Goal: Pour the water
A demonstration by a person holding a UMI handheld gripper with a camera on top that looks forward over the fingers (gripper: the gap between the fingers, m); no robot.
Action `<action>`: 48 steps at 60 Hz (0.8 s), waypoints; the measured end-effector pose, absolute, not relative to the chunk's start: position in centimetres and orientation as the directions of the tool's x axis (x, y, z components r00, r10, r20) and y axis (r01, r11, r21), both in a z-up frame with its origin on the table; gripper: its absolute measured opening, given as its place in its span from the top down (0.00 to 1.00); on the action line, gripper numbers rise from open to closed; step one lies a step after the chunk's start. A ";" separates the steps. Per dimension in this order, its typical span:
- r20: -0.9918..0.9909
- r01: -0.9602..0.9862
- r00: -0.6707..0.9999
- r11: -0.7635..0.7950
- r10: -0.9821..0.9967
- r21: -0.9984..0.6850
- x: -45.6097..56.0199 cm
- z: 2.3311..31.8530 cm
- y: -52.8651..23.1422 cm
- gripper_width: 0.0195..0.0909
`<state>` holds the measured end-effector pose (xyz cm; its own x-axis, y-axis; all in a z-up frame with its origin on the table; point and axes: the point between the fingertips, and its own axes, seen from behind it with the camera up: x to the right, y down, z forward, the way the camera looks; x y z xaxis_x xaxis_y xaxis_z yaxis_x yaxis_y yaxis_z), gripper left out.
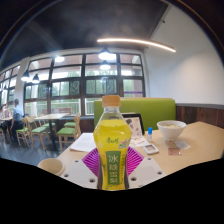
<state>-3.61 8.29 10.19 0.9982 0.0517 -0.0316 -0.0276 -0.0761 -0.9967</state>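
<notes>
A bottle [112,140] of yellow-green drink with an orange cap and a green label stands upright between my fingers. My gripper [113,168] is shut on the bottle, with the magenta pads [92,162] pressing its label from both sides. The bottle is held above the near edge of a light wooden table [195,145]. A white bowl [171,130] stands on the table beyond the bottle to the right. A small tan cup [51,166] sits at the table's near edge to the left of my fingers.
Papers [83,143] lie flat on the table behind the bottle. A green bench seat [150,112] runs behind the table. Further tables and green chairs [66,131] stand to the left, where a person [17,118] sits by the large windows.
</notes>
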 end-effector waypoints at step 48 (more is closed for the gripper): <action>0.019 0.027 0.997 -0.124 0.070 -0.992 -3.6 13.2 -3.4 0.12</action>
